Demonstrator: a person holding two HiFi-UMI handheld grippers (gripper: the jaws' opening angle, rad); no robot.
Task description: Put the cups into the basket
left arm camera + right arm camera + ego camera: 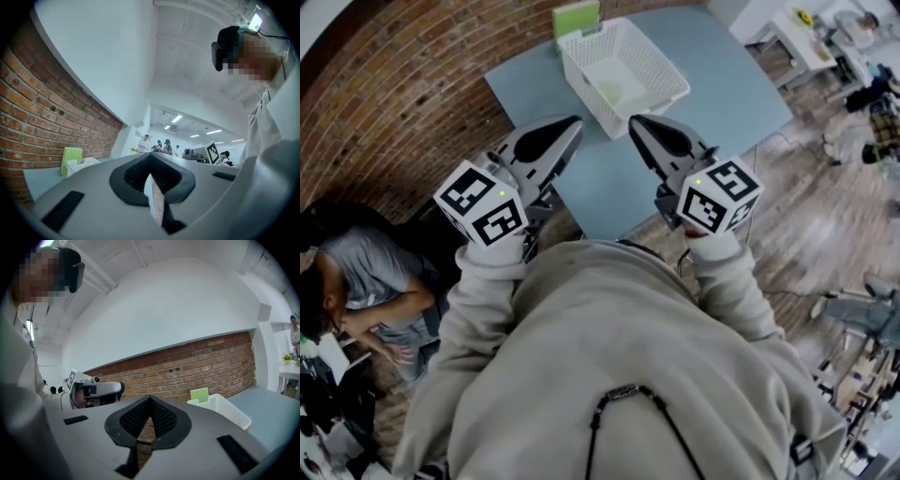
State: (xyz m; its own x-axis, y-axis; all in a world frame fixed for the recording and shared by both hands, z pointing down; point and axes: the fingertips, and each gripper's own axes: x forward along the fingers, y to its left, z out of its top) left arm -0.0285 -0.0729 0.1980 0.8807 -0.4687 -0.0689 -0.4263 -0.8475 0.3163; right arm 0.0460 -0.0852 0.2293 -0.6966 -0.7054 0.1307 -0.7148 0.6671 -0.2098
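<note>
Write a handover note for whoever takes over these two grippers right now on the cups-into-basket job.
Left gripper: shut, empty, near the table's front edge.
Right gripper: shut, empty, beside it.
Basket: on the blue table, green box behind it.
Cups: none visible on the table; no clear cup inside the basket.
Done: nothing that shows.
Left: locate the cups, then load them.

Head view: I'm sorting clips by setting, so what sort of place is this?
Probably a shared office or lab: brick wall, wooden floor, a blue table with a white basket, other people farther back.
</note>
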